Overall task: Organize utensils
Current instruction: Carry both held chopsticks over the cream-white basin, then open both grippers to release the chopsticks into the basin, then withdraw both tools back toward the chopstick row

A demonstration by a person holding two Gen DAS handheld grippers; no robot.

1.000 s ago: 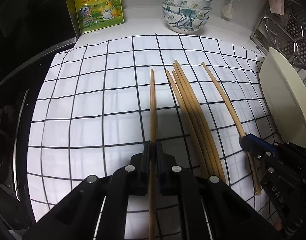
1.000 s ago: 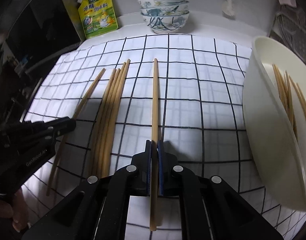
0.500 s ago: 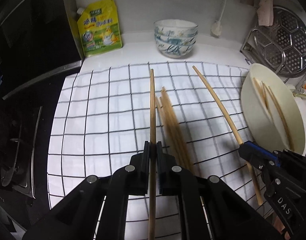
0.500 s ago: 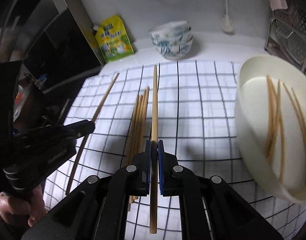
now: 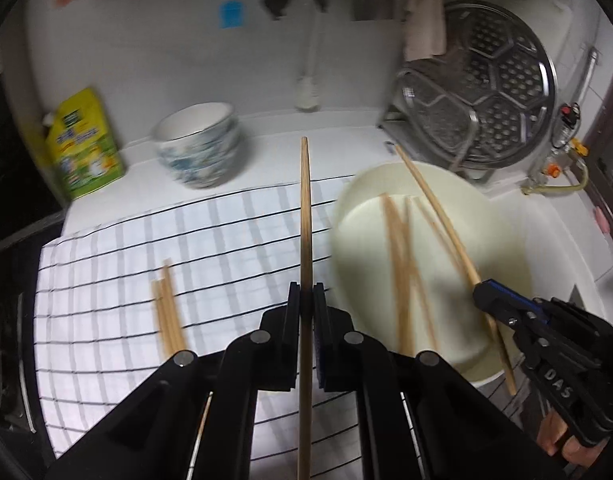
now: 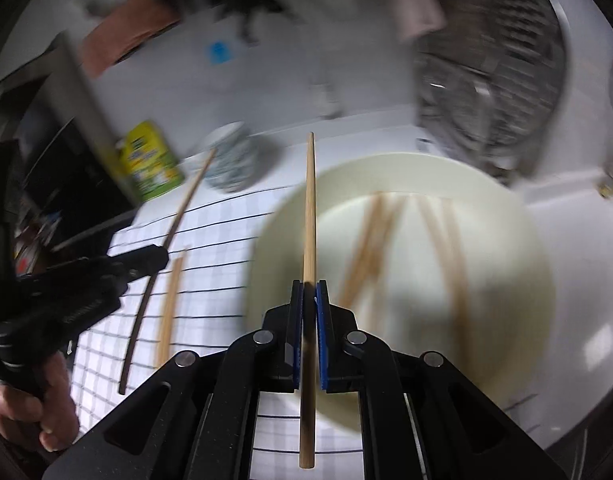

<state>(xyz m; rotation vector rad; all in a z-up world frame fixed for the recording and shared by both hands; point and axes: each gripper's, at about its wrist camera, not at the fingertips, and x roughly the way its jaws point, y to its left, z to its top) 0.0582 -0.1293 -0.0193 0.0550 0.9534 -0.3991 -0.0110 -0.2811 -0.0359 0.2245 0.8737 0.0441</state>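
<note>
Both grippers are pinched tight on wood: the left gripper clamps one chopstick that runs up the centre of its frame, and the right gripper clamps another chopstick the same way, its tip over the left rim of the cream basin that fills the middle and right of that view. Several chopsticks already lie crossed inside the basin, and a small bundle is left on the checked cloth at lower left of the left view. Each stick is gripped low on its shaft with a long end standing free, so it could pivot between the pads and swing; released over the rim instead of the hollow, it would likely tip back onto the cloth or slide off the counter. The two sticks could also knock together over the basin. Compared with a second ago, both grippers have risen off the cloth and swung toward the basin, which has shifted from the frame's right edge to the middle, and the patterned bowls and yellow pouch now sit lower and smaller.
</note>
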